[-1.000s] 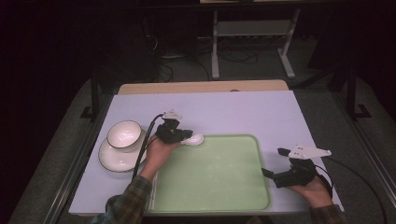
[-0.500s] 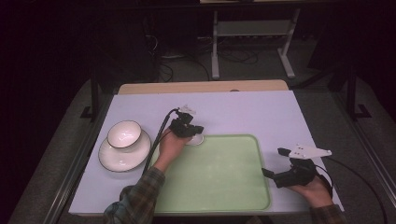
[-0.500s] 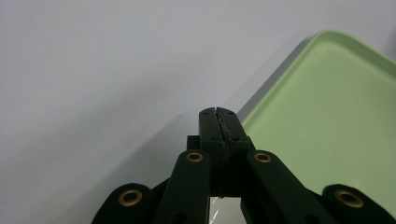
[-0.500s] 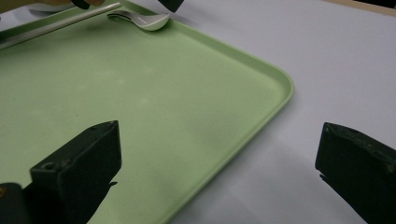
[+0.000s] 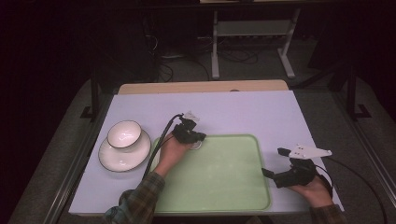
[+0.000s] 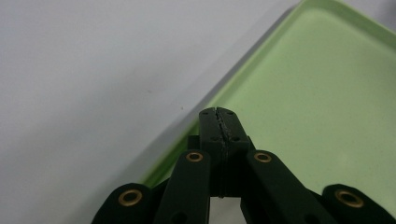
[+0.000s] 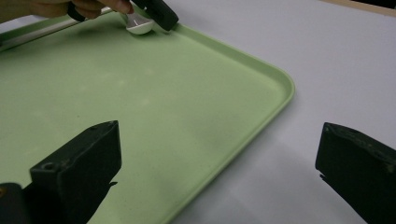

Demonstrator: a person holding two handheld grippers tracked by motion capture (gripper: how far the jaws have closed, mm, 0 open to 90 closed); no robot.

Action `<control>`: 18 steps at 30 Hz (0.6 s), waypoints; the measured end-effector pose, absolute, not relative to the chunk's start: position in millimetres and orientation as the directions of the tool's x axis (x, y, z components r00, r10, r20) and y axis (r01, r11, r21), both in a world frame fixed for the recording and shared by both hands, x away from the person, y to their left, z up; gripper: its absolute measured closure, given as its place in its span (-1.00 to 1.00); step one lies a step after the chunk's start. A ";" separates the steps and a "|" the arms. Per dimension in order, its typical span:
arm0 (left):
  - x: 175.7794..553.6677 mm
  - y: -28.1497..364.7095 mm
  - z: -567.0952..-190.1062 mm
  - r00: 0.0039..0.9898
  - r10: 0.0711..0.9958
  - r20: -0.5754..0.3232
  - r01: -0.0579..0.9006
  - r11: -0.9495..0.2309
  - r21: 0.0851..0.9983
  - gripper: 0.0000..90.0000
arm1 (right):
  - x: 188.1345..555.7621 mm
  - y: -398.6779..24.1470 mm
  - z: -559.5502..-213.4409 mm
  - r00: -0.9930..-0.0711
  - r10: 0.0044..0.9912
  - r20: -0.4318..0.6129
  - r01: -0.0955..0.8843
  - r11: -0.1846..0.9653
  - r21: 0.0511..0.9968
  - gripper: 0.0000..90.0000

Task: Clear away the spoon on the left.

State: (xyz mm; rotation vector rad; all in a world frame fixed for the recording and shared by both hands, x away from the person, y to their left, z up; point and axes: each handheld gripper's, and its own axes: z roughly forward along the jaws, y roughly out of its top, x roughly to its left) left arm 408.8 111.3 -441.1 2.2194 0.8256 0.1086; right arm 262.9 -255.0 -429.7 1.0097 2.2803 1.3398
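Bench (image 5: 261, 112) first: it is carrying a wide green tray (image 5: 224, 186) in front of the person. Off to the left, a white plate (image 5: 112, 161) is sitting with a bowl (image 5: 124, 134) on it.

The left tool (image 5: 194, 136) is hovering over the tray's far left corner with its jaws pressed together. Its own view is showing nothing between them.

The right tool (image 5: 274, 162) is resting at the tray's right edge, jaws spread wide and holding nothing.

A small white spoon (image 7: 139, 25) is lying just inside that far corner, right under the left tool. I cannot tell whether the tool is touching it or merely standing over it.

It looks to me as if the person is busy getting the spoon onto the tray with the left tool, and that step seems nearly done.

Next, I would judge, the spoon is needing a settled place on the tray floor, clear of the rim. After that the left tool could be going for the bowl and plate, which are waiting well apart on the bench.
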 end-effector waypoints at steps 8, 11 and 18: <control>397.8 114.5 -442.3 0.801 0.571 -0.179 0.524 -0.524 0.671 0.99 | 262.5 -253.7 -429.5 -0.703 0.708 0.077 0.412 0.316 0.855 -1.00; 394.5 117.2 -442.8 0.799 0.569 -0.196 0.532 -0.516 0.672 0.99 | 262.3 -253.1 -429.7 -0.703 0.708 0.073 0.410 0.319 0.854 -1.00; 385.5 122.3 -442.5 0.800 0.566 -0.199 0.533 -0.519 0.668 1.00 | 261.6 -250.2 -428.4 -0.694 0.718 0.052 0.398 0.323 0.859 -1.00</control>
